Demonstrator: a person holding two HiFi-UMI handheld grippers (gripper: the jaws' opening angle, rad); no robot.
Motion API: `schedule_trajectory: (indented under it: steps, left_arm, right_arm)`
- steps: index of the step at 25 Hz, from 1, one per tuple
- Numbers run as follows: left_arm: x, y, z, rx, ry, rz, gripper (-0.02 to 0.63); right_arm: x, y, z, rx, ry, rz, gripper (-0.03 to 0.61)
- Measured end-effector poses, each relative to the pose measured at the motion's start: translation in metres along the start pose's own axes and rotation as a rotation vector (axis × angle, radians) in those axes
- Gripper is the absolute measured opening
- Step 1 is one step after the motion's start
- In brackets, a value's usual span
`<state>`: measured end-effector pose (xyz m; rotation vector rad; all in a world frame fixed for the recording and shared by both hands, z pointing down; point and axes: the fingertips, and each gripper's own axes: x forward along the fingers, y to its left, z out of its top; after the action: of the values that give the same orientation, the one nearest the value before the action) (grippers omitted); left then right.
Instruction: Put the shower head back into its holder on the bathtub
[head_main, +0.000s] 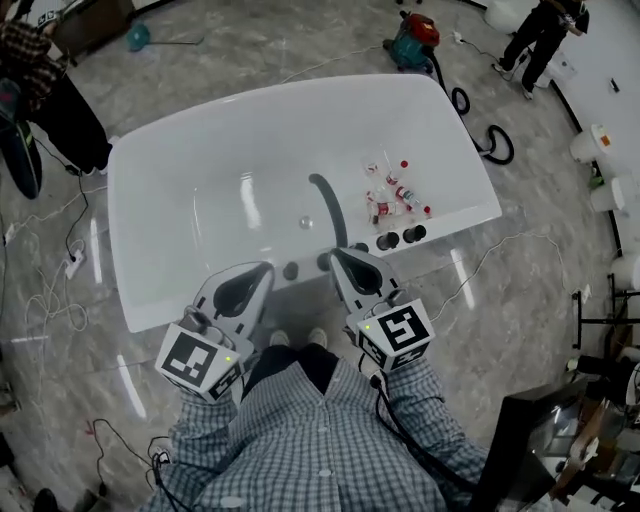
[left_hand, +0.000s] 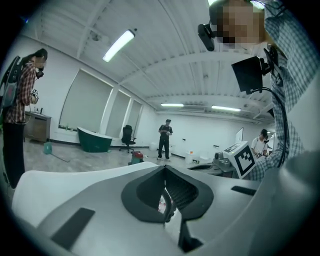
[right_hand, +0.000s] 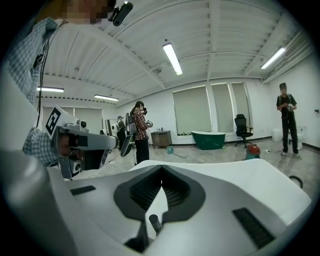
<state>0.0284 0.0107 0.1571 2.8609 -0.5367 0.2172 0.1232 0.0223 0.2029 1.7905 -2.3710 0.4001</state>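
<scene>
Bathtub (head_main: 140, 200) near edge is being hovered over by left claw (head_main: 264, 269) and right claw (head_main: 336, 256), both pressed together, empty; shower head not spotted.

Tub (head_main: 180, 170) white. Floor (head_main: 560, 270) grey, marbled. Shirt (head_main: 310, 440) blue-white check. Vacuum (head_main: 415, 38), 1 o'clock, teal-red. Bottles (head_main: 395, 195) red-capped.

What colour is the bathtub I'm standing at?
White and glossy; the bathtub shows best in the head view.
</scene>
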Motion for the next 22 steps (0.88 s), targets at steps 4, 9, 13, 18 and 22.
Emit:
schedule_trajectory:
  steps: [4, 9, 13, 18, 22]
  left_arm:
    - [-0.001, -0.007, 0.010, 0.019, -0.019, 0.002, 0.011]
    - [-0.002, -0.010, 0.020, 0.038, -0.044, 0.002, 0.011]
    - [-0.002, -0.010, 0.026, 0.045, -0.059, -0.001, 0.011]
    - [0.000, -0.008, 0.029, 0.053, -0.063, -0.001, 0.011]
    - [0.002, -0.008, 0.029, 0.058, -0.058, 0.008, 0.011]
  right_arm:
    - [-0.013, -0.005, 0.020, -0.012, -0.047, -0.004, 0.017]
    - [-0.022, -0.007, 0.038, -0.049, -0.079, -0.011, 0.017]
    - [-0.023, -0.005, 0.047, -0.065, -0.087, -0.010, 0.017]
    - [-0.021, -0.004, 0.051, -0.079, -0.095, 0.000, 0.017]
    - [-0.021, -0.007, 0.055, -0.082, -0.104, 0.006, 0.017]
